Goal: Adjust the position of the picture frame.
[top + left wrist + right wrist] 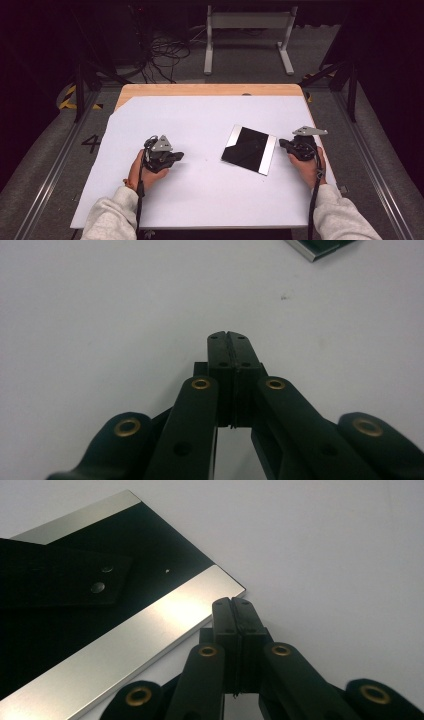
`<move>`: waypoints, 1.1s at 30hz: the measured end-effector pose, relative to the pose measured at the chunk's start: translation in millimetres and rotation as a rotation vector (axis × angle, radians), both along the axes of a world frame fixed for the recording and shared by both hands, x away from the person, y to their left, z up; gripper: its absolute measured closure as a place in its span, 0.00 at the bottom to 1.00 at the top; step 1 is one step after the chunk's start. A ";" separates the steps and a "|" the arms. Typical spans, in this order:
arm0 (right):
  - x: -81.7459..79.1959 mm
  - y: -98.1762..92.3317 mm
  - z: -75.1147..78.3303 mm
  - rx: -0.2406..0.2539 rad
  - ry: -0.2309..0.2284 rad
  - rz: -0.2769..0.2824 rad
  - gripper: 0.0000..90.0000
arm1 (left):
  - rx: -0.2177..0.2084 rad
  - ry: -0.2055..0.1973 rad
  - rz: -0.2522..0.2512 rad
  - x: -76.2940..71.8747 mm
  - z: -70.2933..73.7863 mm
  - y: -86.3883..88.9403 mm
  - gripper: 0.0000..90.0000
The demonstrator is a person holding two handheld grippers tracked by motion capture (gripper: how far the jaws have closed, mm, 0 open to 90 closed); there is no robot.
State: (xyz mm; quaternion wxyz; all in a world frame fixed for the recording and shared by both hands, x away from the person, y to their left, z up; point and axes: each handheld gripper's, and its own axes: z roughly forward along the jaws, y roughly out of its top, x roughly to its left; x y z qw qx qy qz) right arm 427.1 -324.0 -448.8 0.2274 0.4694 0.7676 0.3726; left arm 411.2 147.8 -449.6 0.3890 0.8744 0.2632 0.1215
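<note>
Two hand-held grippers sit by one flat plate (249, 149) (black, with shiny strips along two edges). The right hand-held gripper (283, 143) is just beside the plate's right edge, pinched tight on nothing. The left hand-held gripper (179, 156) is farther from the plate's left side, also pinched tight and holding nothing. The plate lies flat on the white worktop (200, 195), a bit turned, its long sides running up and away.

Both forearms reach in from the near edge, each hand gripping a tool: the left tool (176, 156) and the right tool (283, 144) point toward each other, jaws pressed together, empty.
</note>
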 end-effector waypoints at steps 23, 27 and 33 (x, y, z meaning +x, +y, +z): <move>21.8 11.2 -3.6 -0.041 0.043 -0.007 1.00 | 0.028 0.068 -0.039 14.9 -8.3 -26.4 1.00; 23.4 14.2 -3.4 -0.050 0.045 -0.001 1.00 | 0.035 0.072 -0.046 16.0 -9.9 -30.6 0.99; 31.3 20.0 -3.7 -0.023 0.068 0.046 1.00 | 0.032 0.078 -0.044 16.3 -9.7 -31.2 0.98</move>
